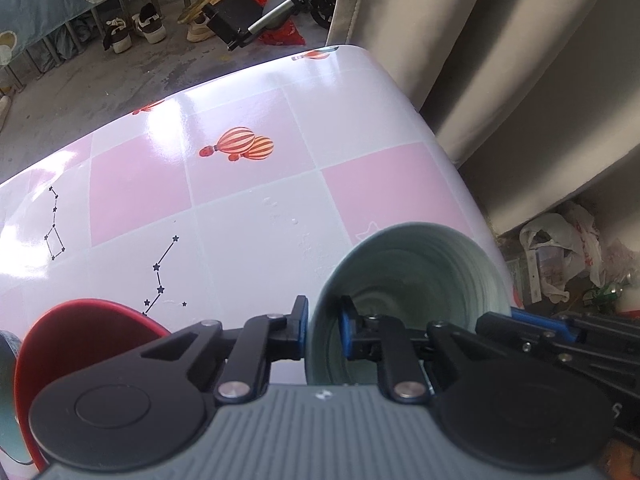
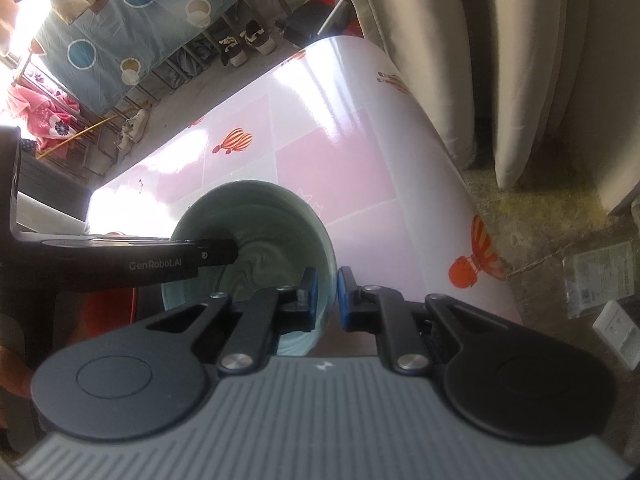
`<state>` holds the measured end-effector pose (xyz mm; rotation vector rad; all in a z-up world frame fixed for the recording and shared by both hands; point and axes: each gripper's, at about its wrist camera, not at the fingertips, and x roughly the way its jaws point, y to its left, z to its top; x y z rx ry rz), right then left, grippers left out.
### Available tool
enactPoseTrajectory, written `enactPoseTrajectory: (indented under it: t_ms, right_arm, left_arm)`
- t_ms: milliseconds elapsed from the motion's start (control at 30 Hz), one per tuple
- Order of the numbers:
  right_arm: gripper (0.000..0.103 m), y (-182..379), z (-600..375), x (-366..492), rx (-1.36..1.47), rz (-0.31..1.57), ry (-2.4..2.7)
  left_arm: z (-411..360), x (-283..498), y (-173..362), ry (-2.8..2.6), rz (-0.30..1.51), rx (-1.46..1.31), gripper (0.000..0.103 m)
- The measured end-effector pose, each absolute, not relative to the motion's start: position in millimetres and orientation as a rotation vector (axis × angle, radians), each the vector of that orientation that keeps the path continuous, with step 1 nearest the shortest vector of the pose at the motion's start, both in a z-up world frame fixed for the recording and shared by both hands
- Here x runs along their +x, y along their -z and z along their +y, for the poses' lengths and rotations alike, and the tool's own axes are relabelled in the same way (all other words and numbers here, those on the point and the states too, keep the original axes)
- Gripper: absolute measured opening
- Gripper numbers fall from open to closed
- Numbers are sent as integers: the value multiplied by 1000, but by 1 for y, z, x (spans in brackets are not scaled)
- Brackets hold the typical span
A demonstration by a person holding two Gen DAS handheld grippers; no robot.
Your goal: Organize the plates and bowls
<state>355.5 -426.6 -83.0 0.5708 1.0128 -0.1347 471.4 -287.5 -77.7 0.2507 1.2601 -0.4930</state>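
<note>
You are working over a glossy counter [image 1: 248, 216] covered in pink and white checks with balloon prints, with shoes [image 1: 132, 28] lying on the concrete floor beyond. Your left gripper [image 1: 324, 330] and right gripper [image 2: 328, 294] are each pinching the rim of the pale green bowl [image 1: 420, 276], 1 finger inside, 1 outside. A red bowl [image 1: 80, 328] is sitting just beside it.

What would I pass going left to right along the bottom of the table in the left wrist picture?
Red bowl → star constellation print → left claw, pinching the near rim of the pale green bowl → table edge → plastic bags on the floor.
</note>
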Motion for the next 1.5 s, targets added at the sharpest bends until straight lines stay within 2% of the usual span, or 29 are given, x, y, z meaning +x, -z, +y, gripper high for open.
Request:
enactPoseTrajectory:
  t_ms: [133,400,700,1000,1500]
  right_arm:
    - [7,86,-427,352,563,1001,147]
    - [9,103,-422,349,593,1016,135]
    - [7,98,-423,349,543,1047,137]
    - [7,85,-430,341,512,1062,124]
    - [6,35,-398,354,448,1028,77]
  left_arm:
    - [-290,468,78,488,1247,288,16]
    - [-290,465,78,473,1258,282,17]
    - [-285,457,80,479,1324,214,15]
    - [-280,447,75,480,1351,165,16]
    - [-223,449,23,432,1300,54,16]
